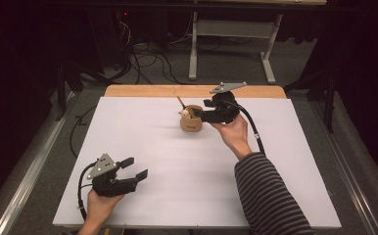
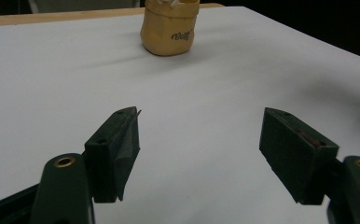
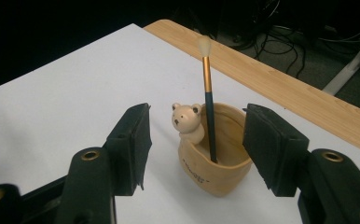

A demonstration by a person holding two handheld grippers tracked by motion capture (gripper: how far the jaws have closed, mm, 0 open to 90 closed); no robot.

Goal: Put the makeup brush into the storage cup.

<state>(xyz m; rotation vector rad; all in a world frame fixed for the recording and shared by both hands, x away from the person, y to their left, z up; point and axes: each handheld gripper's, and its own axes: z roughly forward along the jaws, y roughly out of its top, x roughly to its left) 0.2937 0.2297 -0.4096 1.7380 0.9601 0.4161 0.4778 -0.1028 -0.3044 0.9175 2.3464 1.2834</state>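
Observation:
A tan cup [image 1: 191, 122] with a small bear figure [image 3: 187, 120] on its rim stands on the far middle of the white table top [image 1: 177, 166]. A thin brush [image 3: 208, 93] with a dark handle and pale tip leans inside the cup [image 3: 215, 172]. My right gripper [image 1: 200, 116] is open, and its jaws reach toward the cup from the right. In the right gripper view, the right gripper [image 3: 197, 119] has a pad on either side of the cup without touching it. My left gripper [image 1: 136, 168] rests open and empty near the front left; its view has the left gripper [image 2: 199, 140] with the cup [image 2: 169, 30] far ahead.
A wooden strip [image 1: 148, 91] borders the table's far edge. Beyond it, on the floor, stand a desk frame [image 1: 194, 49] and tangled cables [image 1: 148, 58]. A metal rail [image 1: 35, 161] runs along the left side.

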